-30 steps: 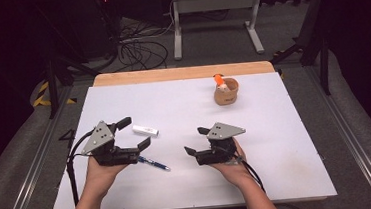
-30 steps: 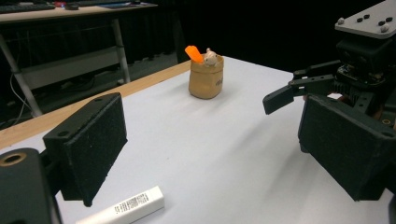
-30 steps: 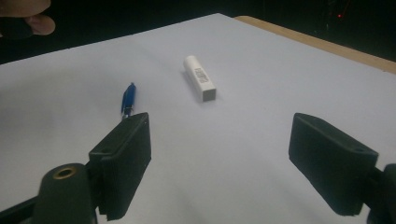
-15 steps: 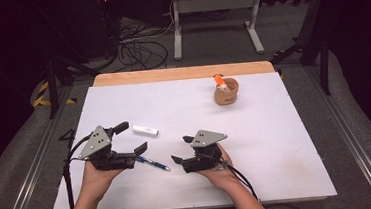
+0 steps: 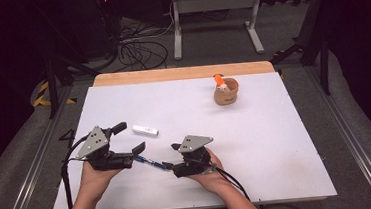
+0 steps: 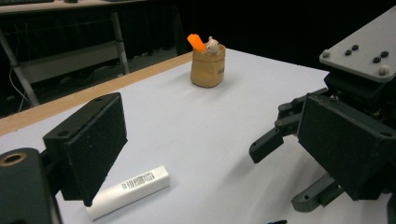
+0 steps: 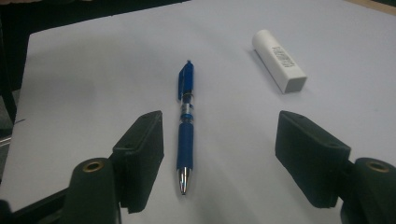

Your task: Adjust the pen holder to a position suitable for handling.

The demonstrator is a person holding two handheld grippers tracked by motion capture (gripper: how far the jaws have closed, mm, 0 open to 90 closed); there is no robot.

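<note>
Pen point(image 7: 186, 127): on the table point(image 5: 275, 127), between the grippers, pointing 12 o'clock from the right one; light, stiff, slick.
Hold: likely mid-barrel.
Right gripper point(image 7: 219, 154): jaws apart, straddling it.
Left gripper point(image 6: 212, 154): jaws apart, empty.

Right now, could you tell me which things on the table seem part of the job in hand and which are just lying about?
Likely in the job:
- right tool, jaws open around the pen
- blue ballpoint pen lying flat on the table
- left tool, open beside the pen

Just lying about, it seems:
- white rectangular stick
- tan cup holding an orange-tipped item
</note>
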